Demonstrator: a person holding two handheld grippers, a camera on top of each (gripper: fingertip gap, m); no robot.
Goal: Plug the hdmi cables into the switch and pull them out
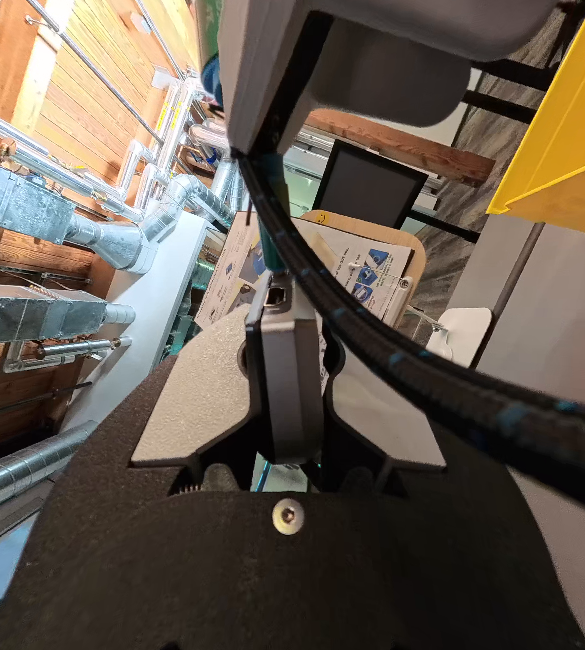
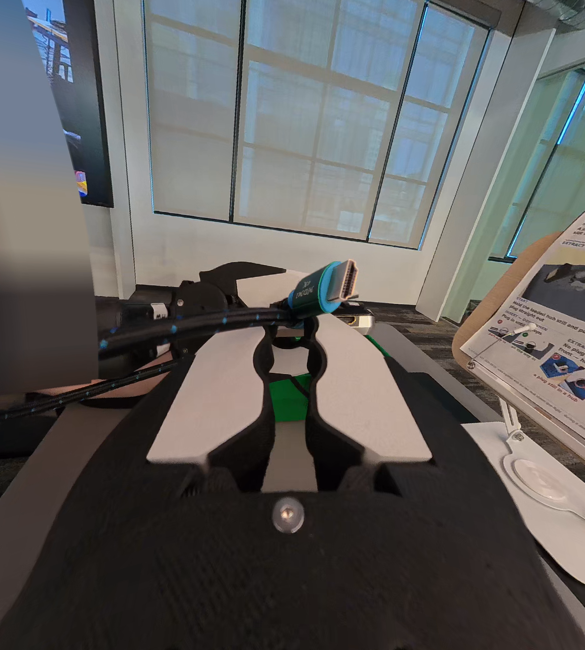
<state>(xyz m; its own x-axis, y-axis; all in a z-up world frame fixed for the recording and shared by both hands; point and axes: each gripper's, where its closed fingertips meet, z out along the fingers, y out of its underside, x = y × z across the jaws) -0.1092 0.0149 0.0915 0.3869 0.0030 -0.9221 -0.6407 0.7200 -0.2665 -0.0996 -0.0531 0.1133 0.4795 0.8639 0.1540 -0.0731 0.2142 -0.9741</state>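
My left gripper (image 1: 284, 327) is shut on the dark grey switch (image 1: 284, 387), held edge-on with an open port (image 1: 274, 298) at its far end. My right gripper (image 2: 291, 332) is shut on the black braided hdmi cable (image 2: 196, 325) just behind its teal plug (image 2: 310, 290). The plug's metal tip (image 2: 349, 281) is bare and outside the switch (image 2: 357, 320), which lies just beyond it. In the left wrist view the plug (image 1: 269, 239) points at the switch's port from close by, and the cable (image 1: 372, 334) arcs off to the right. The left gripper (image 2: 213, 292) shows behind the cable.
An instruction sheet on a wooden stand (image 2: 548, 334) with a white base (image 2: 558, 499) stands to the right; it also shows in the left wrist view (image 1: 365, 267). A green block (image 2: 287, 397) lies under my right fingers. A yellow bin (image 1: 565, 140) and a dark monitor (image 1: 368, 183) stand nearby. About 7 cm separates my left fingertips from my right.
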